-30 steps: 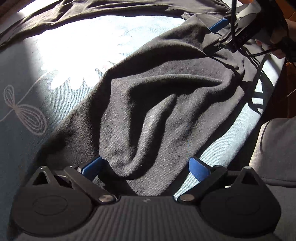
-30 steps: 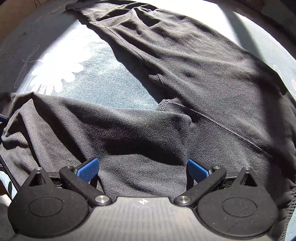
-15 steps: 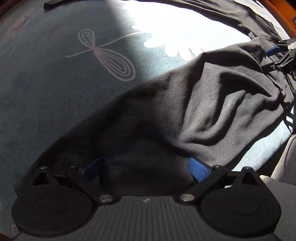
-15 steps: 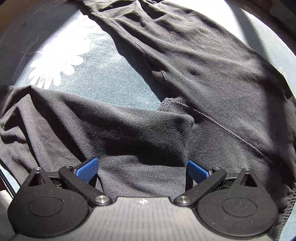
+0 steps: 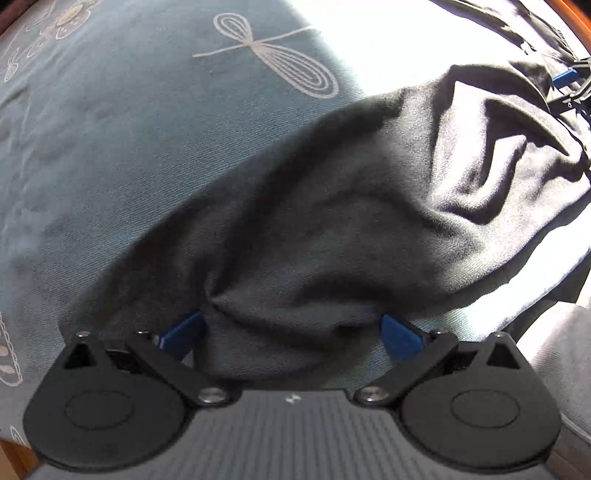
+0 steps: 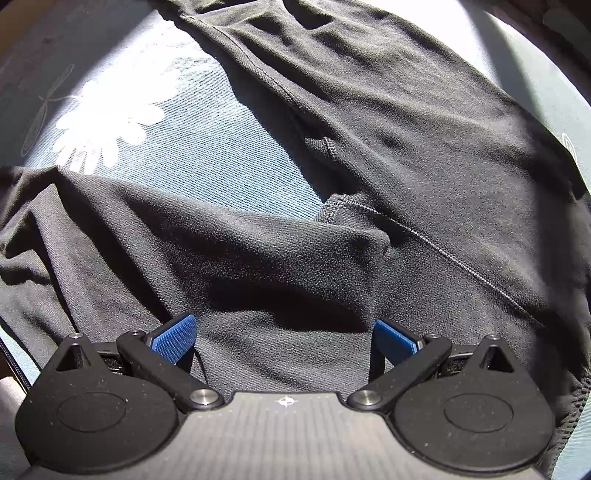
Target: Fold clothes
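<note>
We hold both the left gripper (image 5: 291,332) and right gripper (image 6: 284,338) spread wide, unclenched, over the black garment (image 6: 369,147) on the blue cloth (image 5: 129,129)

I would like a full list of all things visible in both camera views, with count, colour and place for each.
black garment: one, black, spread and bunched over the cloth, between the fingers of both grippers
patterned cloth: one, blue-grey with white flower and dragonfly prints, under the garment
wooden edge: one, orange-brown, top right corner of the left wrist view
grey fabric: one patch, grey, right edge of the left wrist view; cannot tell what it is
left gripper: one, black with blue pads, open around a garment fold
right gripper: one, black with blue pads, open over the garment
</note>
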A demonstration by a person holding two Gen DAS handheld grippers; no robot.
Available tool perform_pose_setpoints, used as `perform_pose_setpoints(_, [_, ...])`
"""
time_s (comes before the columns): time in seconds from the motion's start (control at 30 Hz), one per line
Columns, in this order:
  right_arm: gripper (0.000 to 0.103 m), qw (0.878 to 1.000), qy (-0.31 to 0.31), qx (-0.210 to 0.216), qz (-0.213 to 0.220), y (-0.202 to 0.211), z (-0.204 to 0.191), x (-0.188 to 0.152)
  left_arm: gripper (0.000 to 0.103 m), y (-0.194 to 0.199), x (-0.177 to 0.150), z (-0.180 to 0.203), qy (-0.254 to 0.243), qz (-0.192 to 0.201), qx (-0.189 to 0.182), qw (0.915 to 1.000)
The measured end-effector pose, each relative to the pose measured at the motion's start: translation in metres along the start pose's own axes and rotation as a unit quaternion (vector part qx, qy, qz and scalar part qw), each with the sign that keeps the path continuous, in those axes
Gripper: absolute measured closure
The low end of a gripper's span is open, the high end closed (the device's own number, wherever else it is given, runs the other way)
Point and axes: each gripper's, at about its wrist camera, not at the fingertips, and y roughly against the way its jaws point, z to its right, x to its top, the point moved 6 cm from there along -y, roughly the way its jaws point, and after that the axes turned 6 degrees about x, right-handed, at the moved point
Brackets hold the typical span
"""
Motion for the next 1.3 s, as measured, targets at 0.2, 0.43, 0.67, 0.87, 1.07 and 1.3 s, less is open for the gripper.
perform_pose_setpoints(0.2, [0.000,1.000,0.001,0.001,0.002,0.001,0.002,-0.001,0.002,0.008,-0.015,-0.034,0.072,-0.047,0.022,0.9960])
perform_pose_setpoints(0.43, [0.000,1.000,0.000,-0.002,0.017,0.004,0.003,-0.005,0.001,0.008,0.000,-0.052,0.132,-0.035,0.008,0.9906])
perform_pose_setpoints(0.67, [0.000,1.000,0.002,0.001,0.019,0.007,0.005,-0.006,0.001,0.037,0.015,-0.061,0.140,-0.034,0.022,0.9894])
perform_pose_setpoints(0.87, [0.000,1.000,-0.002,-0.004,0.026,0.009,0.006,-0.008,0.001,0.086,0.078,-0.071,0.072,0.026,-0.014,0.9970])
perform_pose_setpoints(1.07, [0.000,0.999,-0.010,-0.010,0.030,0.012,0.007,-0.008,0.001,0.039,0.256,-0.074,-0.005,0.166,-0.037,0.9854])
perform_pose_setpoints(1.3, [0.000,0.999,-0.018,-0.013,0.027,0.012,0.010,-0.008,0.002,-0.024,0.398,-0.057,-0.032,0.225,-0.063,0.9717])
